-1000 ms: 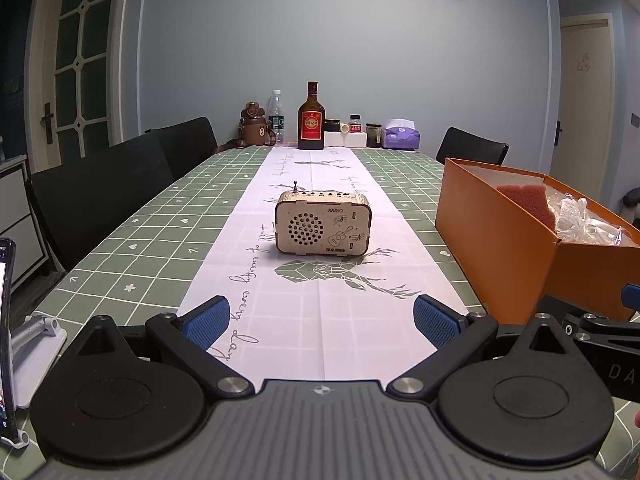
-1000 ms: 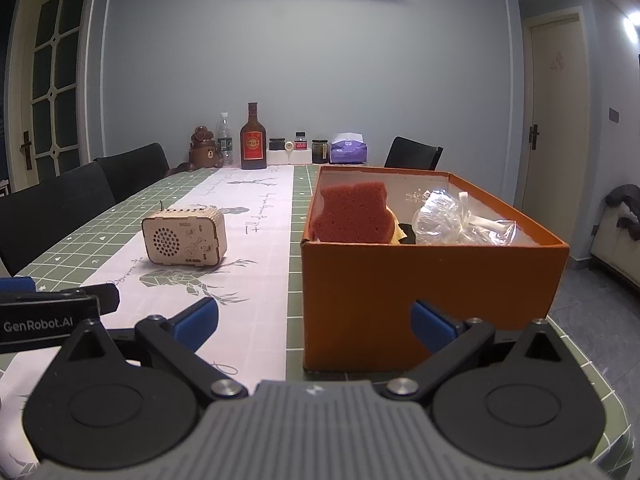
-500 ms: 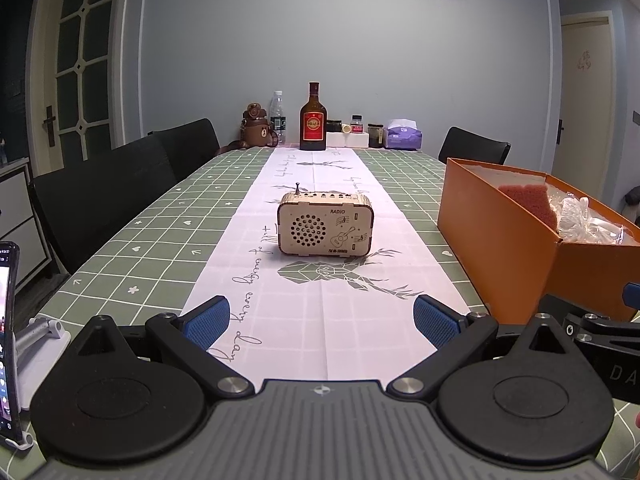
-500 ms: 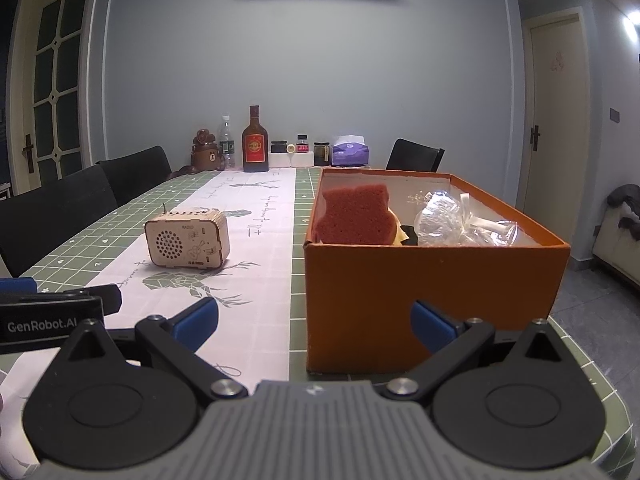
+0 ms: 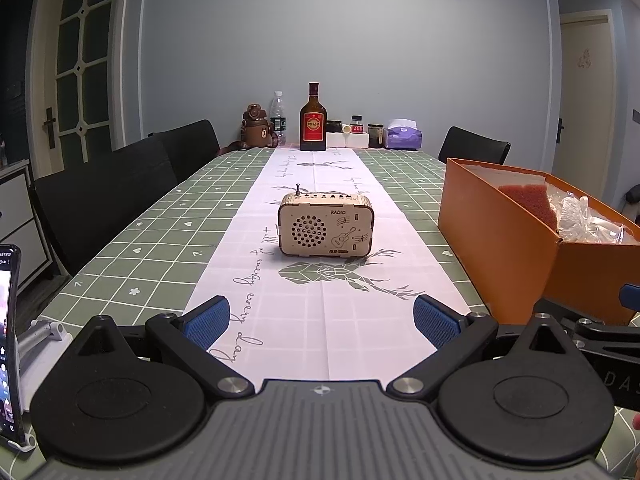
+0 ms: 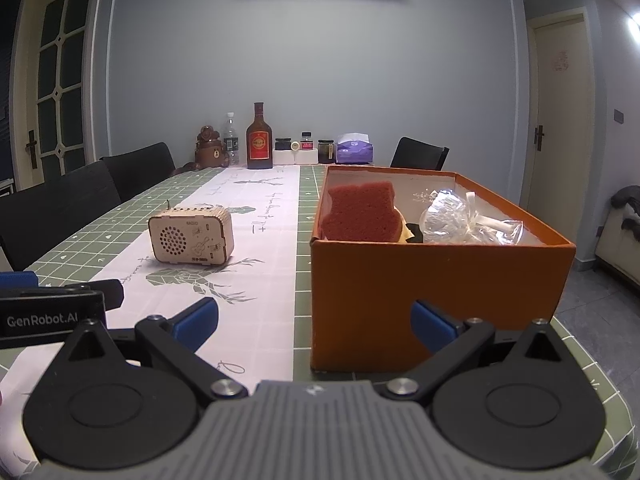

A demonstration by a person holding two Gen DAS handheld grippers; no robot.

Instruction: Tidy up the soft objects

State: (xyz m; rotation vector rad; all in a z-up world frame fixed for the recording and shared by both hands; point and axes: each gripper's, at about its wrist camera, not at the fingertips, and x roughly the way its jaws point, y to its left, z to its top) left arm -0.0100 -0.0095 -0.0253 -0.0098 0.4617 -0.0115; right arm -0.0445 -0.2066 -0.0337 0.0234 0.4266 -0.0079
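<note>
Right wrist view: my right gripper, like my left gripper, gapes wide, empty — red sponge in orange box looks light, squashy; I'd pinch its top edge.

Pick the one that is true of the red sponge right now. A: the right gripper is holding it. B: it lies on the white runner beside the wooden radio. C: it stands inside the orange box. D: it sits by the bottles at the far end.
C: the red sponge stands in the orange box, next to a clear plastic bag; both grippers are open and empty.
</note>
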